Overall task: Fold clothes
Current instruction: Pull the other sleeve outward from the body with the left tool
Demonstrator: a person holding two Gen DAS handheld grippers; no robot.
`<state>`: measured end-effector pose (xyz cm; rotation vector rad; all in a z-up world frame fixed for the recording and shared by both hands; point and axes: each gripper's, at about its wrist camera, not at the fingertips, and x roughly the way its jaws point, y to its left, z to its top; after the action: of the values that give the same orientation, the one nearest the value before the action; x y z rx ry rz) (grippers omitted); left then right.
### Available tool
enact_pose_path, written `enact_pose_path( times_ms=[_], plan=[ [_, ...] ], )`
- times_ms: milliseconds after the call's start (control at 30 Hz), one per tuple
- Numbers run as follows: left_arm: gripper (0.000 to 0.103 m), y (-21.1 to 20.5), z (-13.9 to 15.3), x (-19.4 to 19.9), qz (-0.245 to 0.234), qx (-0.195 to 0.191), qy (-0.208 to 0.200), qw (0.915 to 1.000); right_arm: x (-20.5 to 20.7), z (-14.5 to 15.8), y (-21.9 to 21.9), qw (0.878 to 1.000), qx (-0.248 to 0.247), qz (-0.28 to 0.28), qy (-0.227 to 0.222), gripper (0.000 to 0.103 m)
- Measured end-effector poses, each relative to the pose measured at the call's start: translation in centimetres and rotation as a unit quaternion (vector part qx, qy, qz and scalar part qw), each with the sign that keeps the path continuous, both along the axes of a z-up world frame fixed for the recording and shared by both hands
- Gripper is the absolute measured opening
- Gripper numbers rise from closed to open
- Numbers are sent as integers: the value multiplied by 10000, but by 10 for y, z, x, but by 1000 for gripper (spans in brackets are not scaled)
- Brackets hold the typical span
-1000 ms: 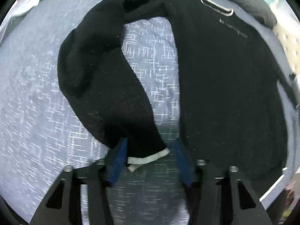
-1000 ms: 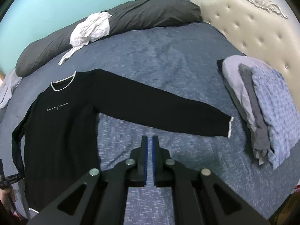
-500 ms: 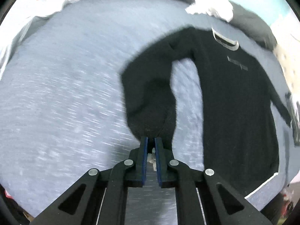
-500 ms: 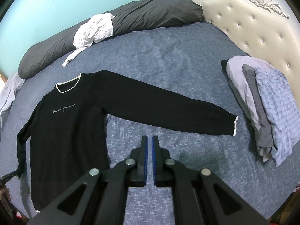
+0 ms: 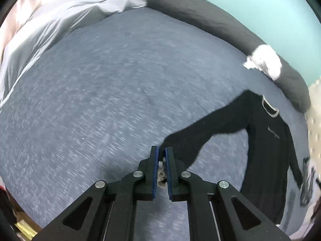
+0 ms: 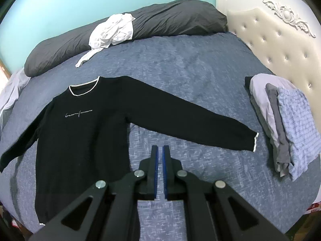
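A black long-sleeved sweater [image 6: 84,132] with white collar trim lies face up on the blue bed cover [image 6: 190,64]. Its right sleeve [image 6: 190,120] stretches flat toward the right, white cuff at the end. My left gripper [image 5: 162,150] is shut on the white cuff of the left sleeve [image 5: 200,136] and holds it out to the left of the sweater body [image 5: 268,160]. My right gripper [image 6: 159,148] is shut and empty, above the bed cover just below the right armpit.
A long dark pillow [image 6: 160,22] with a crumpled white garment [image 6: 112,30] lies along the far edge. A stack of folded clothes [image 6: 284,120] sits at the right by the tufted headboard [image 6: 280,30]. A pale grey sheet [image 5: 50,24] lies at the left.
My left gripper closed on the left sleeve cuff and pulled it out to the left, straightening the bent sleeve. My right gripper stayed shut and rose slightly.
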<state>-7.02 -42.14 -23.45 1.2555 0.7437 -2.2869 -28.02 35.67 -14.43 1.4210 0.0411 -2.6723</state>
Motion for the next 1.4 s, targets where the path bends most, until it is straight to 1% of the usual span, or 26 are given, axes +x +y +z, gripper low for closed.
enact_pose_path(
  times_ms=[67,233,333,367,500,533,600,633,667,700,733,767,833,967,1033,1100,1133,1200,1233,1267,1400],
  plan=[
    [8,-16,-9,-1,130,117,-17,9998,1,0,-6,10000,49,22,-6,4],
    [8,-50,-34,-7,276,303,-111,9991,3,-4,-22,9998,191,80,-56,4],
    [10,-70,-47,-7,449,461,-63,9979,4,-8,-31,9995,264,120,-96,4],
    [10,-77,-48,-5,533,502,-1,9973,4,-10,-34,9994,288,133,-109,4],
    [12,-91,-44,7,649,422,148,9969,2,-17,-47,9989,385,211,-147,4],
    [14,-93,-44,9,630,389,168,9971,1,-19,-50,9988,404,234,-155,4],
    [22,-92,-45,12,486,302,155,9982,0,-23,-56,9987,397,255,-183,4],
    [31,-90,-47,12,418,262,131,9987,-1,-25,-60,9987,381,273,-198,4],
    [36,-89,-49,13,375,231,98,9990,-1,-27,-63,9986,380,308,-206,4],
    [38,-89,-52,13,359,243,90,9990,0,-28,-67,9985,379,342,-214,4],
    [44,-90,-56,13,381,310,115,9987,0,-29,-71,9983,379,377,-222,4],
    [52,-91,-60,13,412,379,139,9983,0,-30,-75,9982,378,411,-230,4],
    [56,-91,-68,11,452,500,178,9976,2,-32,-82,9976,418,508,-227,4],
    [56,-86,-79,5,379,633,297,9968,6,-34,-91,9960,531,692,-203,4],
    [54,-84,-82,1,372,593,256,9972,6,-35,-92,9955,569,730,-203,4],
    [28,-84,-87,-3,351,619,184,9973,6,-36,-92,9954,588,723,-210,4],
    [13,-84,-89,-4,346,609,137,9975,5,-36,-91,9956,581,701,-216,4],
    [11,-83,-91,-5,339,591,76,9976,5,-37,-90,9959,564,669,-233,4],
    [9,-84,-90,-4,345,576,105,9977,4,-38,-89,9959,568,668,-242,4],
    [7,-84,-87,-3,354,545,132,9978,4,-39,-89,9958,575,667,-247,4],
    [6,-89,-74,5,458,356,211,9981,5,-41,-87,9959,565,649,-278,4]
  ],
)
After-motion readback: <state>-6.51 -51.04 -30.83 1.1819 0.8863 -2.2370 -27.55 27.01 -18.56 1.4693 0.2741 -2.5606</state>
